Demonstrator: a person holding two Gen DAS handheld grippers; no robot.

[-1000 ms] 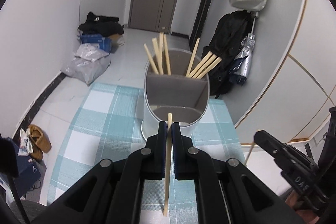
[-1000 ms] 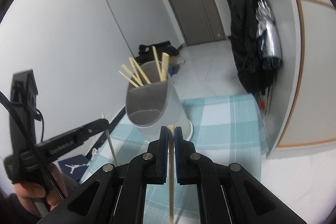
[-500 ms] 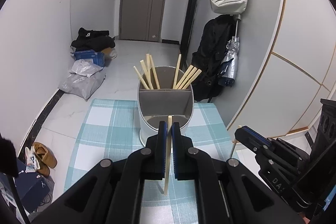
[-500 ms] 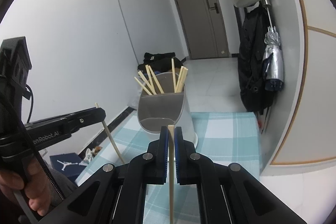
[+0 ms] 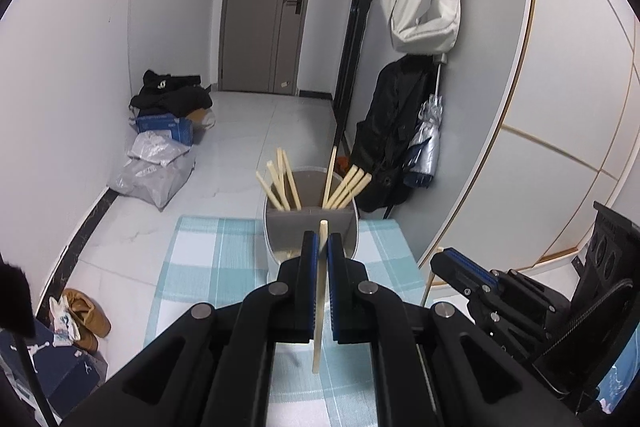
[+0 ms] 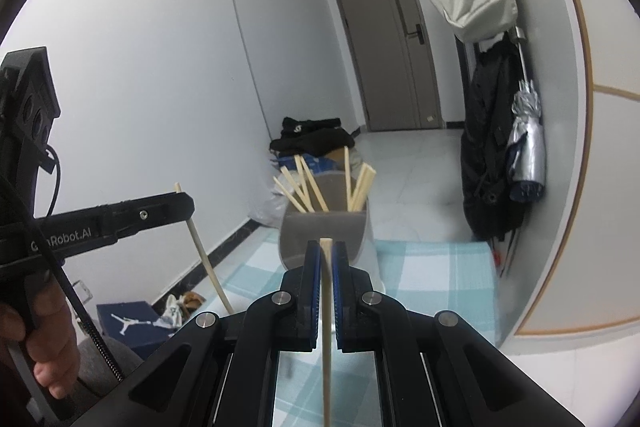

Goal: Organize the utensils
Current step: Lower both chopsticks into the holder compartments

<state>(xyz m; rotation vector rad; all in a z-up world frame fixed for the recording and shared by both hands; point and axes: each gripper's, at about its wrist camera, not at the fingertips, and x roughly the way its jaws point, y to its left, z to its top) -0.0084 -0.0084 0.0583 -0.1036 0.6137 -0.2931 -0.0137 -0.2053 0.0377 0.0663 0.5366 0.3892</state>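
White bag (image 5: 424,11) and folded umbrella (image 5: 426,143) by grey door (image 5: 266,3)

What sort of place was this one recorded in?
Most likely a home entryway: a closed front door, a white bag and dark coat hanging on the wall, shoes on the tiled floor.

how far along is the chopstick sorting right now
Mostly done, it seems: several chopsticks already stand in the back compartments of the grey holder. In hand: the left gripper is shut on one chopstick, the right gripper on another, both above the checked cloth. Left: dropping these two in; no loose ones show on the cloth.
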